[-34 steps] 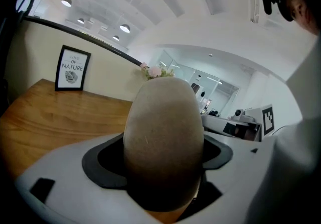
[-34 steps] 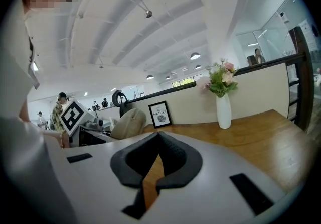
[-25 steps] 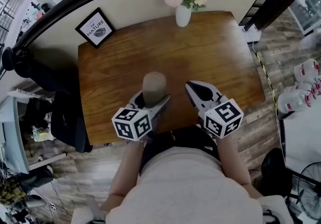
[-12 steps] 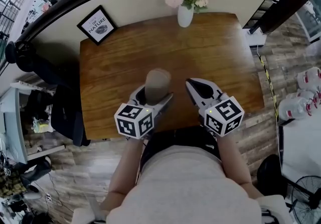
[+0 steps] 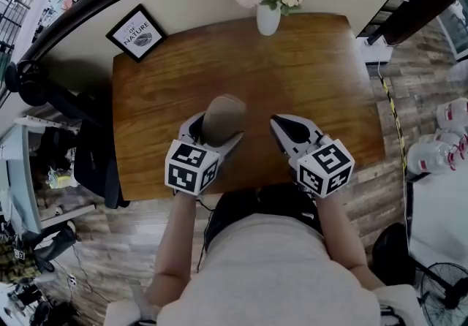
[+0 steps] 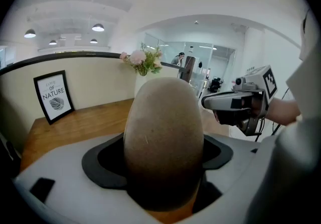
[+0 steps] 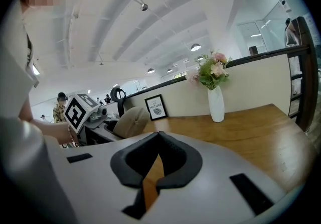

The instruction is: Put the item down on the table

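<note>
Between the left claw [image 5: 216, 133] jaws, clamped tight: tan egg-shaped item [image 5: 223, 117], long axis running out along the jaws, over the near part of the worktop [image 5: 307, 76]. Just beside, to the right: right claw [image 5: 281, 127], closed on nothing. Likely calls for lowering straight down.

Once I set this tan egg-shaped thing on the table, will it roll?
Probably: the tan egg-shaped item looks rounded all over and the table looks smooth, so it may roll. Its matte surface seems grippy; the left gripper holds it undented, suggesting firmness.
</note>
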Motion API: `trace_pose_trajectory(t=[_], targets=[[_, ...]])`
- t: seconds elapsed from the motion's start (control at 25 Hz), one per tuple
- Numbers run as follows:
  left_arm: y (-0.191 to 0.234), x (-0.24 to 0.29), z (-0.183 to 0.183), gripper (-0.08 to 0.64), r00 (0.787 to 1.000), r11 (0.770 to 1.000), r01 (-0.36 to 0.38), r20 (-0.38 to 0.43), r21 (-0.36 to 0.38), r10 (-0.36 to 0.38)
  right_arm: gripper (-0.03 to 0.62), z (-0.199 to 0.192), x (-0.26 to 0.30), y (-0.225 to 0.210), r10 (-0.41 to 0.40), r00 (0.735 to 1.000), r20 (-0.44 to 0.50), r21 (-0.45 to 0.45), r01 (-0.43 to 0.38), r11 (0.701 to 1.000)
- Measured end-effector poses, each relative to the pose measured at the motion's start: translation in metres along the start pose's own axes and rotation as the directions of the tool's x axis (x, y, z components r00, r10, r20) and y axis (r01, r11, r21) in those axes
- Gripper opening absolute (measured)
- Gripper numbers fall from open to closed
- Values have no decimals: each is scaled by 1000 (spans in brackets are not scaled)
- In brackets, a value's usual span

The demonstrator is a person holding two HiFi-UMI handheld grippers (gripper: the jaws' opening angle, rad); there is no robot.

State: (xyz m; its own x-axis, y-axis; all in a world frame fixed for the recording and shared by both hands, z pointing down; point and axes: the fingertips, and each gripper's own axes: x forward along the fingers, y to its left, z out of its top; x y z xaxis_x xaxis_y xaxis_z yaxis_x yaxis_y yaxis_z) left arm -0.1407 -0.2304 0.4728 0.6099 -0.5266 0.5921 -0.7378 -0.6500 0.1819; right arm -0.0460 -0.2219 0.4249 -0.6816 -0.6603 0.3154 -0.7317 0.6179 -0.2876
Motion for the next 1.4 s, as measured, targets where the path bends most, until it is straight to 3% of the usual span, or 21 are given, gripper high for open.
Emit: trace_pose_trajectory(t=[0.36,0.68,0.96,1.24,1.4], targets=[[9,25,-22,417,989,996,12,-149,87,1,9,-18,9,-17,6,999,-45,33,-4,999],[6,59,-51,417,964,987,61,-265,147,-20,9,-51,17,-20,13,994,-104,76,-5,997],[3,87,-74,417,922,941,114,-386,319,19,9,-71,16,-25,6,991,-135,101,8,995],[1,107,-83,417,895,924,180,-446,338,-11,9,-82,17,-40,-29,988,-152,114,47,992],[-1,116,-93,419,872,923,223,-487,313,-46,9,-88,17,-45,-42,987,-152,134,63,989]])
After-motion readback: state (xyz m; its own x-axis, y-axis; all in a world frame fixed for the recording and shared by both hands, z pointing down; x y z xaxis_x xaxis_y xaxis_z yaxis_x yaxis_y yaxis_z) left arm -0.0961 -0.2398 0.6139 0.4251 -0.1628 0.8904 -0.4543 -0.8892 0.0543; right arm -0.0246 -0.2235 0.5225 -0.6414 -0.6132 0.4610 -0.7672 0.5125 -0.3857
